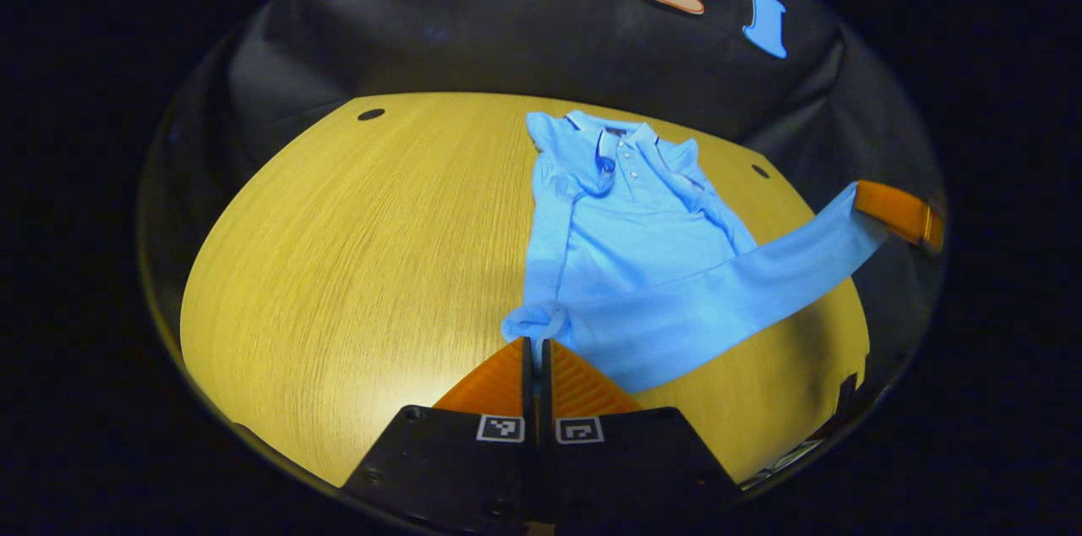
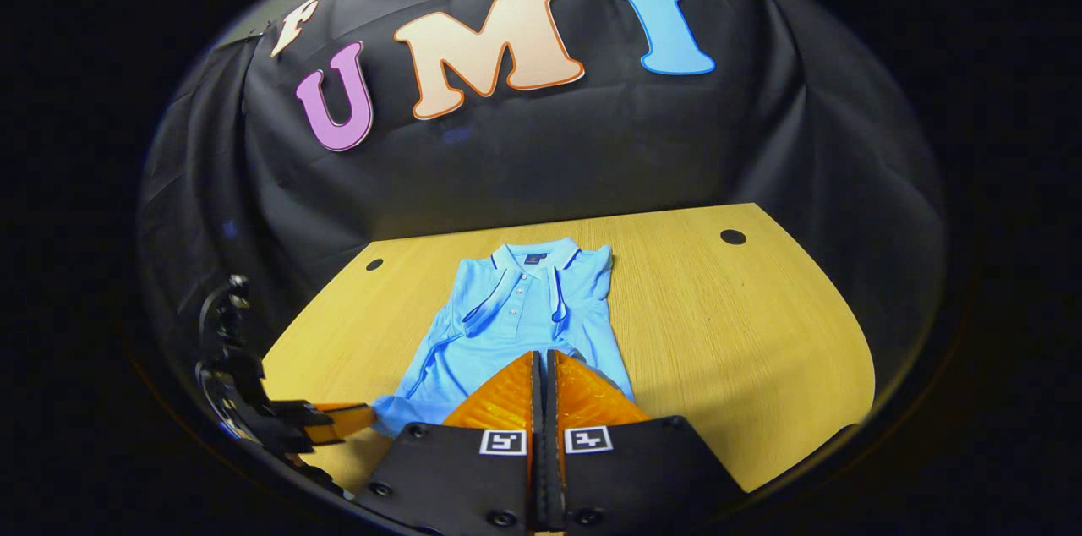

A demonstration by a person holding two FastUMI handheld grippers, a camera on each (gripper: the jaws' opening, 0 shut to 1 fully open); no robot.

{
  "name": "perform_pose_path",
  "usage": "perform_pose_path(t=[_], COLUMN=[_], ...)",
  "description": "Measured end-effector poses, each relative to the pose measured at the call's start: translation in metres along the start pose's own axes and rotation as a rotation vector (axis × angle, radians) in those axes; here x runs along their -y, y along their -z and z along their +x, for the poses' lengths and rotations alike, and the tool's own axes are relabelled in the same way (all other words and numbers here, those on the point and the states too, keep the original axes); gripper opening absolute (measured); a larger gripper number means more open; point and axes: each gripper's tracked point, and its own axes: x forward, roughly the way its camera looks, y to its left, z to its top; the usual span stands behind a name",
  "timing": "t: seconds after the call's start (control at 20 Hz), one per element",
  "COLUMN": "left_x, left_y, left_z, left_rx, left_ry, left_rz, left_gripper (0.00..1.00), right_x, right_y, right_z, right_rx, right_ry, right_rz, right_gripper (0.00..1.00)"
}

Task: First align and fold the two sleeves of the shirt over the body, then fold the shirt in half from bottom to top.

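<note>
A light blue polo shirt (image 1: 630, 232) lies on the wooden table (image 1: 355, 248), collar at the far end, both sleeves folded in over the body. My left gripper (image 1: 534, 343) is shut on the bunched near-left corner of the hem. The hem stretches up to the right, where my right gripper (image 1: 898, 213) holds its other corner above the table. In the right gripper view the shirt (image 2: 516, 308) runs away from my right gripper (image 2: 542, 357), whose fingers are shut on the hem. The left gripper (image 2: 342, 420) pinches the shirt's corner at the lower left.
The table (image 2: 744, 333) is bare wood with a round dark hole near each far corner (image 1: 370, 114) (image 2: 733, 237). The black cloth wall (image 2: 524, 164) hangs directly behind the table's far edge. The table's near edge curves just below both grippers.
</note>
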Motion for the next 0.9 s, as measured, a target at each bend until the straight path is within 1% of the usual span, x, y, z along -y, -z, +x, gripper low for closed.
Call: perform_pose_path(t=[0.15, 0.25, 0.35, 0.45, 0.5, 0.55, 0.6, 0.65, 0.8, 0.85, 0.9], left_x=[0.0, -0.003, -0.006, -0.008, -0.01, -0.004, -0.004, -0.002, 0.002, 0.003, 0.001], left_y=[-0.045, -0.072, -0.094, -0.106, -0.106, -0.103, -0.093, -0.081, -0.05, -0.039, -0.029], left_z=[-0.006, -0.008, -0.006, -0.003, -0.002, 0.002, 0.004, 0.008, 0.019, 0.022, 0.027], left_rx=[0.063, 0.105, 0.133, 0.139, 0.131, 0.112, 0.083, 0.042, -0.015, -0.03, -0.052], left_ry=[0.025, 0.028, 0.029, 0.034, 0.028, 0.061, 0.056, 0.069, 0.083, 0.09, 0.083], left_rz=[-0.009, -0.005, 0.006, 0.019, 0.019, 0.018, 0.011, 0.008, -0.004, 0.0, 0.013], left_gripper=[0.0, 0.0, 0.0, 0.0, 0.0, 0.0, 0.0, 0.0, 0.0, 0.04, 0.26], right_x=[-0.002, -0.005, -0.008, -0.011, -0.012, -0.014, -0.014, -0.015, -0.014, -0.014, -0.013], right_y=[-0.008, -0.013, -0.02, -0.026, -0.027, -0.03, -0.03, -0.03, -0.026, -0.024, -0.024], right_z=[0.002, 0.005, 0.009, 0.014, 0.016, 0.017, 0.018, 0.018, 0.018, 0.019, 0.019], right_rx=[0.013, 0.017, 0.028, 0.033, 0.034, 0.039, 0.04, 0.04, 0.031, 0.029, 0.029], right_ry=[-0.001, -0.005, -0.008, -0.007, -0.007, -0.008, -0.008, -0.007, -0.003, -0.003, -0.002], right_rz=[0.013, 0.01, -0.006, -0.017, -0.015, -0.01, -0.007, -0.008, -0.019, -0.018, -0.017], right_gripper=[0.02, 0.02, 0.02, 0.02, 0.02, 0.02, 0.02, 0.02, 0.02, 0.02, 0.02])
